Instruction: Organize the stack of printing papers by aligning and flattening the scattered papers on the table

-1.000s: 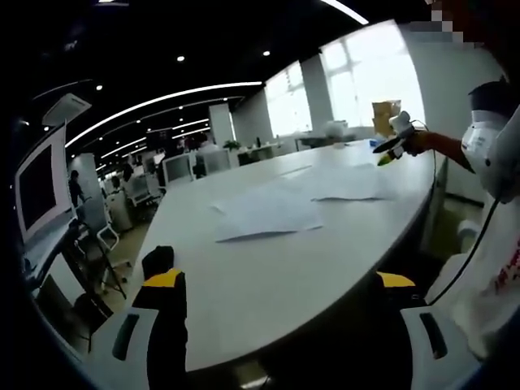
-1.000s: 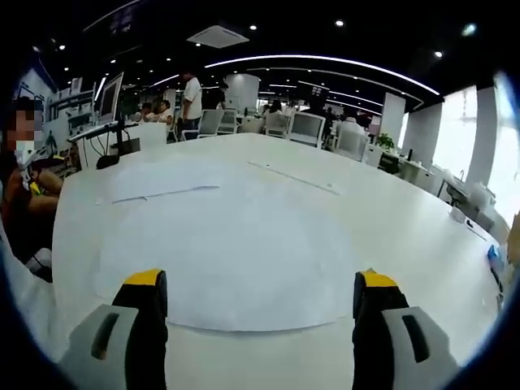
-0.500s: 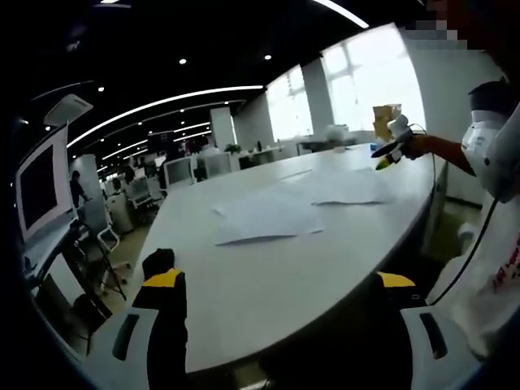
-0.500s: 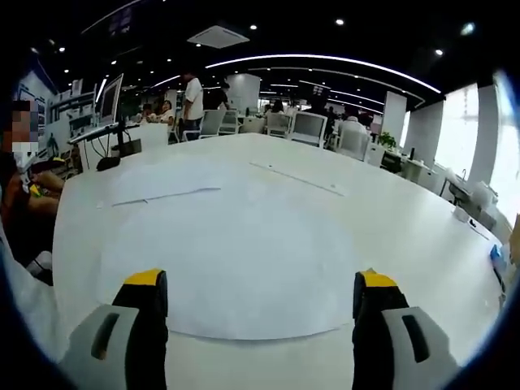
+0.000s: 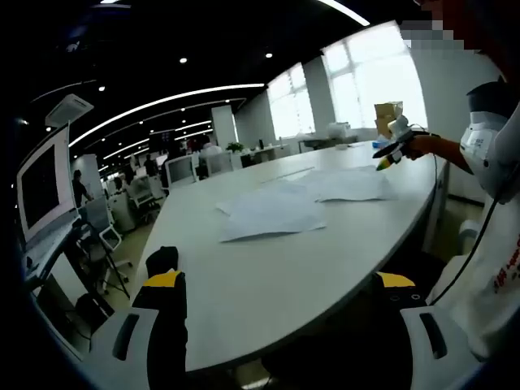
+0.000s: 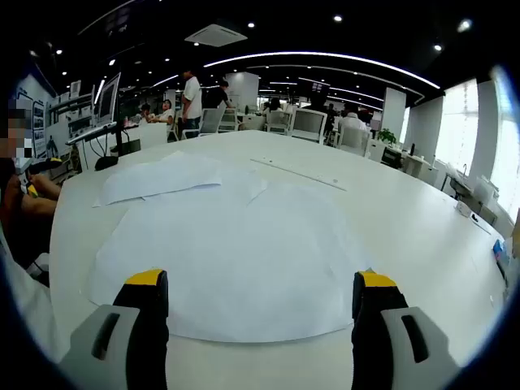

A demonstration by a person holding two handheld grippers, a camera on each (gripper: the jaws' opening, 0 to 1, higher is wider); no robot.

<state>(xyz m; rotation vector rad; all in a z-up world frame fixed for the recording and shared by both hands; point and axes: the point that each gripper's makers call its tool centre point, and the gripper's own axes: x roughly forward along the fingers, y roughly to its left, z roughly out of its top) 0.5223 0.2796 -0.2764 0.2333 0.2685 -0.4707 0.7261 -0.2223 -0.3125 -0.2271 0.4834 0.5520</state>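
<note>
With both the left gripper (image 5: pixel 276 301) and right gripper (image 6: pixel 260 305) fingers spread wide and holding nothing, we'd probably crumple or scoot those loose printing papers (image 6: pixel 227 260) across the slick worktop (image 6: pixel 406 236) if we jab in too steep.

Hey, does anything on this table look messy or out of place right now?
Yes. The printing papers are scattered loose across the white table instead of stacked: one pile lies askew beside another sheet, edges misaligned and overlapping. In the left gripper view the sheets fan out at different angles.
</note>
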